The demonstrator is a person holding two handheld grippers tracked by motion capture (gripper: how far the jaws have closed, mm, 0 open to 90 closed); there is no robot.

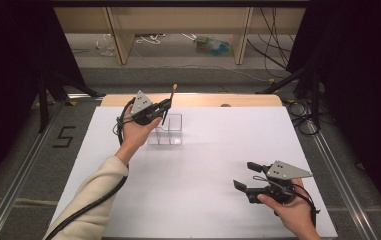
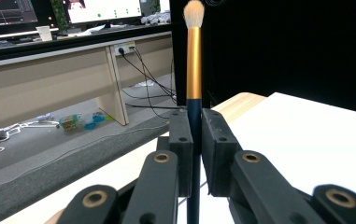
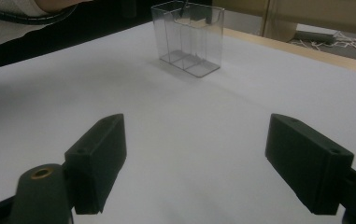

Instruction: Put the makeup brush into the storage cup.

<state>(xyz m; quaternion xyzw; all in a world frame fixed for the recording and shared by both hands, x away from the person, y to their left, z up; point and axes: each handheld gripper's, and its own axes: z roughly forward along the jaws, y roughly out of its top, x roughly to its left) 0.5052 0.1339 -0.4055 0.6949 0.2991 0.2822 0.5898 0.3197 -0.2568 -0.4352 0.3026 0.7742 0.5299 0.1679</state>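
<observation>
One makeup brush (image 2: pixel 194 70), dark-blue handle with gold ferrule and pale bristles, stands upright, clamped in the left gripper (image 2: pixel 194 140) above the clear plastic divided holder (image 1: pixel 167 129) near the table's far edge, probably for dropping in. Right gripper (image 1: pixel 245 176) idles, jaws apart, near the front-right corner.

Grey carpeted floor (image 1: pixel 188 75) surrounds the white-topped table (image 1: pixel 218 165); black curtains (image 1: pixel 363 75) flank a light wooden bench (image 1: pixel 178 20) (cables beneath).

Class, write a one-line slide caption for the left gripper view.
Left gripper clamps an upright makeup brush by its dark handle, bristles up.
</observation>
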